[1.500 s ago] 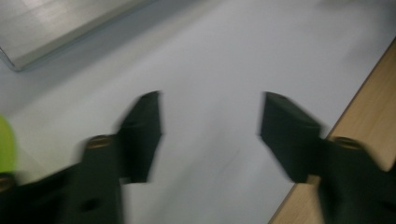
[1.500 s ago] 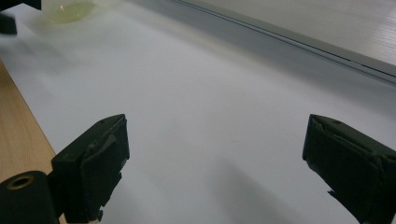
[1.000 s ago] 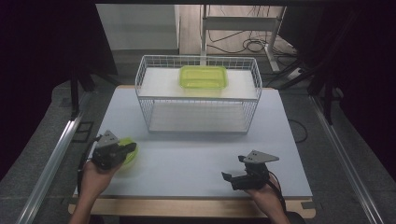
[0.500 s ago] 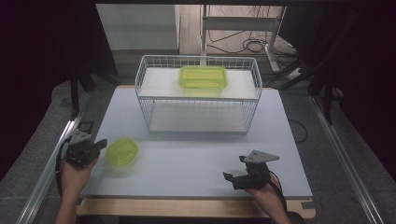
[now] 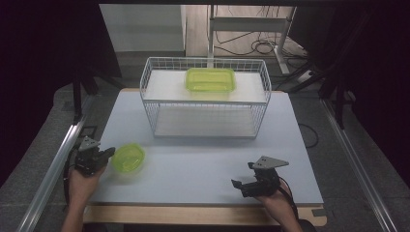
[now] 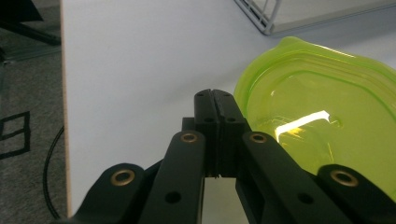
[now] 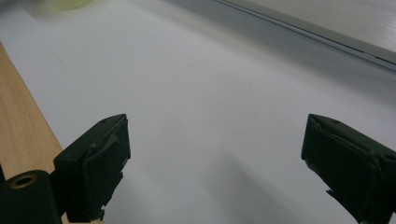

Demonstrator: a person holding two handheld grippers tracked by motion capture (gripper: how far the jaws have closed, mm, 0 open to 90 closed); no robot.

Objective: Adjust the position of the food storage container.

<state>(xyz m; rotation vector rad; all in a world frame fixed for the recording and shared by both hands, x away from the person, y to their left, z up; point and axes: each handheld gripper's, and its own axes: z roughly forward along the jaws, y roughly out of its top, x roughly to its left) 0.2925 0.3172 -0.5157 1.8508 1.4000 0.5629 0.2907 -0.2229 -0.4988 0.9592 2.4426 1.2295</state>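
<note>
A translucent green plastic lid (image 5: 128, 158) lies flat on the white table near its front left; in the left gripper view the lid (image 6: 322, 126) sits just right of the jaws. My left gripper (image 5: 111, 152) is shut with nothing between its jaws, which are pressed together (image 6: 215, 100) beside the lid's rim. A matching green container (image 5: 210, 79) rests on top of the white wire rack (image 5: 205, 104) at the back. My right gripper (image 5: 239, 186) rests low near the front right edge, open (image 7: 215, 163) and holding nothing.
The white tabletop (image 5: 203, 159) has a wooden front edge (image 7: 18, 135). A metal rail (image 5: 53, 169) runs along the left side beyond the table. A cable (image 6: 49, 177) lies on the grey floor left of the table.
My left gripper has moved left and down off the green lid, which now lies in the open on the table beside the jaws. The right gripper has stayed put.
</note>
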